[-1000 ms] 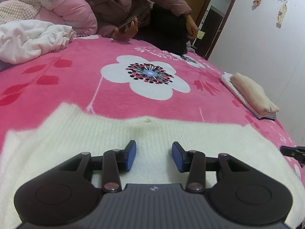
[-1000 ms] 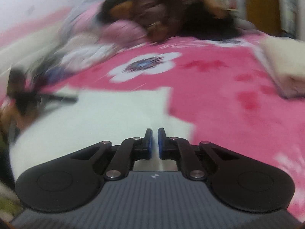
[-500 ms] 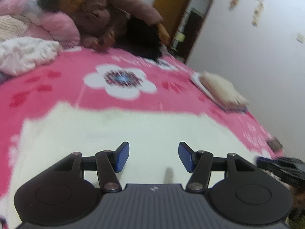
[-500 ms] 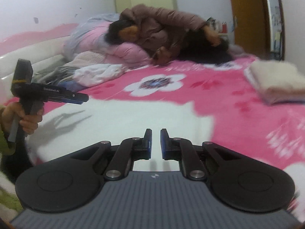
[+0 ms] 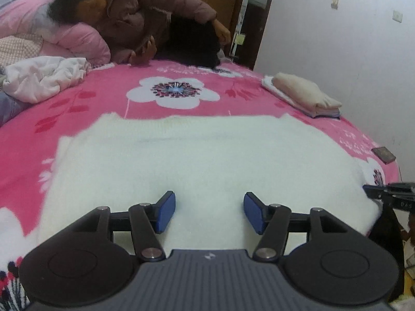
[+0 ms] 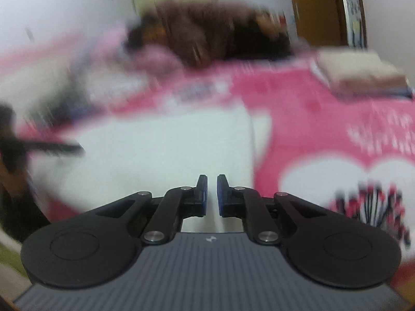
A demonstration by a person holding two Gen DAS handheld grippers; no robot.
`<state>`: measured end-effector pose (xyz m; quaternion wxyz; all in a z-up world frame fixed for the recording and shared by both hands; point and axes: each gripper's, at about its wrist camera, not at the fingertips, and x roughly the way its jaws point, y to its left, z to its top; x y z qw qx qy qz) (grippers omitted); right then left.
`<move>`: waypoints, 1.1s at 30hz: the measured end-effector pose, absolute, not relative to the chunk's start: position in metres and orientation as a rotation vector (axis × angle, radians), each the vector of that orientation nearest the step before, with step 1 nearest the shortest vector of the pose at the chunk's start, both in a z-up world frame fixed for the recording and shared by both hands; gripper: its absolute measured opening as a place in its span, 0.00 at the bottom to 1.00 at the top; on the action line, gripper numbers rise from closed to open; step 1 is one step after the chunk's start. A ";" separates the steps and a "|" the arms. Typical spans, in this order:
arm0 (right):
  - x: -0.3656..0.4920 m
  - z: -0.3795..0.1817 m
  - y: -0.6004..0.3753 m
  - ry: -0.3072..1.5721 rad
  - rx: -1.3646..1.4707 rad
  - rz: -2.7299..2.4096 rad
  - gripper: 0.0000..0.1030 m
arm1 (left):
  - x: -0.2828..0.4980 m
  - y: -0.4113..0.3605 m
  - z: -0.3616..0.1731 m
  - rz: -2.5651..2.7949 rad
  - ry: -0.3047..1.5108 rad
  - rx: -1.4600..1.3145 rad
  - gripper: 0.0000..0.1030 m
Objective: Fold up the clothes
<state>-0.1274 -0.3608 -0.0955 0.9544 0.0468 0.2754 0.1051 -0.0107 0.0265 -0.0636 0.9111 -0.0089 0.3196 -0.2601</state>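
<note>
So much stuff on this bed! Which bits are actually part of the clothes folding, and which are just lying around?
Part of the job:
- white sweater, spread flat on the bed
- left gripper, open above it
- right gripper, nearly shut
- folded stack

Just lying about:
- pink floral blanket
- crumpled white bedding
- person lying down
- small dark object near the bed edge

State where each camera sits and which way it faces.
Left wrist: on the left gripper, open above the white garment, facing across the bed; the right gripper pokes in at right.
Right wrist: on the right gripper, nearly closed, blurred, same direction.
Shared: garment, folded stack, lying person.
</note>
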 end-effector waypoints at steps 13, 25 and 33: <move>-0.142 -0.089 -0.358 0.605 0.017 0.171 0.05 | -0.040 0.047 -0.048 -0.447 0.620 0.069 0.58; -0.131 -0.050 -0.311 0.467 0.046 0.299 0.06 | -0.072 0.134 -0.014 -0.154 0.548 -0.068 0.58; -0.107 -0.075 -0.290 0.551 0.070 0.259 0.06 | -0.087 0.178 -0.004 -0.071 0.526 -0.165 0.58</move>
